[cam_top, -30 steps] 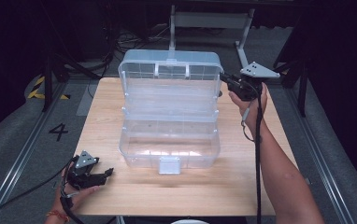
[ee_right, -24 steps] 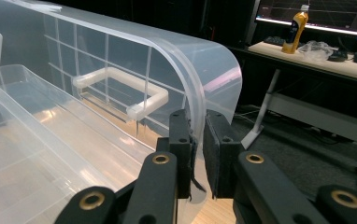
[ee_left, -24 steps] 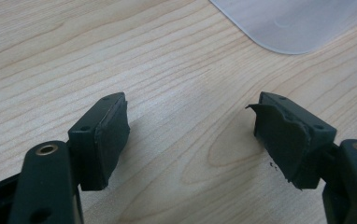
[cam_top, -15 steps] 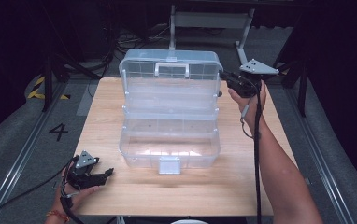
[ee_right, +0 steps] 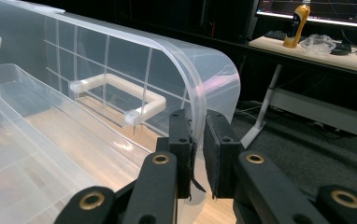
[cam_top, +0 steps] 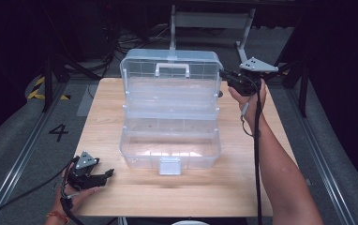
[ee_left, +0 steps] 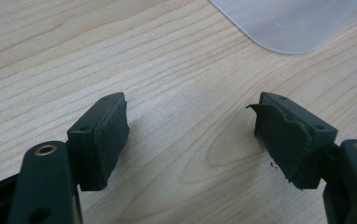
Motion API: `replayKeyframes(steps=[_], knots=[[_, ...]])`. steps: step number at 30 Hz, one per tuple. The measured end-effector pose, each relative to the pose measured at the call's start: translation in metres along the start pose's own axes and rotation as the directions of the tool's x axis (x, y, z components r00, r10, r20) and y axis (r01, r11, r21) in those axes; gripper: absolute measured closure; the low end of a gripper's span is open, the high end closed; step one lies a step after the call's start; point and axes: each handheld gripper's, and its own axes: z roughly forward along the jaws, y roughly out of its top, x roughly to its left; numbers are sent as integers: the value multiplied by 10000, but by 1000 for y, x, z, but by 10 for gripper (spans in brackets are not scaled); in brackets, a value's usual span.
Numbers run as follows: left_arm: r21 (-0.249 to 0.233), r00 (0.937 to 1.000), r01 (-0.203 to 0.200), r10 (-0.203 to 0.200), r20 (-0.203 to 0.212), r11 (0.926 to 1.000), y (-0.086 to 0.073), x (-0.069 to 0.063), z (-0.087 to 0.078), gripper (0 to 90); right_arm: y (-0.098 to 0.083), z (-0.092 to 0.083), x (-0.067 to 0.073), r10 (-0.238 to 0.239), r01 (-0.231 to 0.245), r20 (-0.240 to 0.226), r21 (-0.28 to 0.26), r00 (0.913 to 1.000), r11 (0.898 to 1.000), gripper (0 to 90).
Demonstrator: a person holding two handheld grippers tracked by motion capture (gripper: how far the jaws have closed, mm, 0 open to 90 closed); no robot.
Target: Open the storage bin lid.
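The person (cam_top: pixel 280 178) is cut off below; the bottle (ee_right: pixel 296 20) label is unreadable.

The left gripper (cam_top: pixel 89 174) is held low at the near left corner of the tabletop (cam_top: pixel 261 187), gripped in the left hand (cam_top: pixel 74 190), whose forearm enters from the bottom edge. Its fingers (ee_left: pixel 106 135) are spread wide apart, with nothing between them, and are hovering just above the wood. The right gripper (cam_top: pixel 233 79) is held by the right hand (cam_top: pixel 249 93) at the far right side, the right forearm being stretched forward across the tabletop. Its fingers (ee_right: pixel 218 149) are pressed together on the edge of the clear lid (ee_right: pixel 186 84), one on either side of the thin wall.
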Motion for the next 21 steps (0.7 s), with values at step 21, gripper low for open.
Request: replayKeyframes(steps=[21], knots=[[-13,10000,1,-1,40,10000,0,0,0,260,2,14,-9,297,-297,-17,253,9996,9992,821]])
